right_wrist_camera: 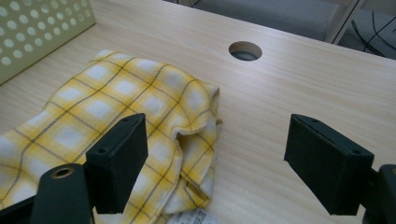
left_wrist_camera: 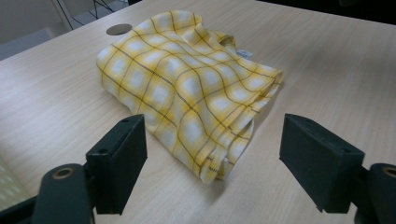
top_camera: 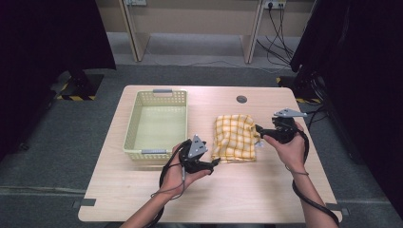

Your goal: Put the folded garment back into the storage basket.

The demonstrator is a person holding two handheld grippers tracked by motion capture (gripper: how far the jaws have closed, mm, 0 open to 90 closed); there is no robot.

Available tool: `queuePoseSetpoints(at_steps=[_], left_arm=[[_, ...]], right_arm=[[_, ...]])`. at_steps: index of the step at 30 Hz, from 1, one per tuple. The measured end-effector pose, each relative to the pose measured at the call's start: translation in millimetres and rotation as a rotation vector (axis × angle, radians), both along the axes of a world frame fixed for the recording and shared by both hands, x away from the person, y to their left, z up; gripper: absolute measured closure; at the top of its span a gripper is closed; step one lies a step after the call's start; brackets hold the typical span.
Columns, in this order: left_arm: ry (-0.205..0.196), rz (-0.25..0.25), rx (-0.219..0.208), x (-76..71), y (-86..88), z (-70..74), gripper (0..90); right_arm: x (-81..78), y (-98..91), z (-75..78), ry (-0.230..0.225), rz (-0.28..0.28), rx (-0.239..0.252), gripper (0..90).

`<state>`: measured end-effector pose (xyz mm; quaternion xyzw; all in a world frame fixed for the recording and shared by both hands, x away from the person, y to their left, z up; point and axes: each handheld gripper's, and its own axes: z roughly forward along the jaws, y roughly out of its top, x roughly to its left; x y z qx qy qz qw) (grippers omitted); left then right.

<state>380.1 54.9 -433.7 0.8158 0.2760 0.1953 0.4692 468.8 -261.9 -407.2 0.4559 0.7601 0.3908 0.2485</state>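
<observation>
A folded cloth point(top_camera: 235, 137) lies on the table point(top_camera: 266, 190) a little toward 3 o'clock of its centre, a soft woven piece in yellow and white checks crossed by thin dark lines, bunched into a rough rectangle with several layers showing along its loose edges. In the left gripper view the cloth point(left_wrist_camera: 187, 88) sits ahead of the jaws, rumpled on top, its nearest corner a stack of folded plies hanging toward 6 o'clock, and a small white label pokes out at its far side. In the right gripper view the cloth point(right_wrist_camera: 107, 130) spreads from 9 o'clock, one hem curled up into a ridge, with a printed white tag at the bottom edge. The table is pale wood-grain laminate, smooth and matte, with a round cable hole point(top_camera: 241, 99) toward 12 o'clock of the cloth. At 9 o'clock of the cloth stands a pale green plastic basket point(top_camera: 179, 102), rectangular, its walls pierced with rows of small round holes and grey handles on the short ends. The left gripper point(top_camera: 215, 163), held in the left hand point(top_camera: 183, 171), hovers at the cloth's 7 o'clock corner with its blocky black jaws spread wide, nothing between them. The right gripper point(top_camera: 258, 129), in the right hand point(top_camera: 291, 145), sits at the cloth's 3 o'clock edge, its jaws likewise wide apart and empty.
</observation>
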Motion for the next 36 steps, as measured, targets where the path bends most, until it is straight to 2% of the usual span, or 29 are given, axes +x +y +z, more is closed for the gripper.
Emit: queuePoseSetpoints(at_steps=[4,13,21,27,32,36], left_arm=[[0.018,0.005,-0.003,10.0,-7.0,-1.1,22.9],[0.061,0.011,0.008,29.9,-23.7,-8.6,23.2],[0.073,0.029,0.055,40.4,-36.5,-21.3,24.2],[0.072,0.047,0.095,43.5,-38.8,-27.1,27.6],[0.096,0.056,0.128,45.7,-38.3,-31.5,28.9],[0.109,0.063,0.136,46.7,-39.1,-33.8,30.3]], right_arm=[[12.8,4.7,-1.6,0.022,0.002,0.005,22.1],[49.6,9.6,-8.8,0.100,-0.003,0.019,23.0],[73.8,15.9,-23.0,0.166,-0.012,-0.005,25.3],[85.0,21.5,-32.9,0.208,-0.003,-0.003,27.0],[87.7,24.3,-41.5,0.241,0.006,0.009,27.0],[88.2,24.7,-45.4,0.254,0.005,0.021,28.0]])
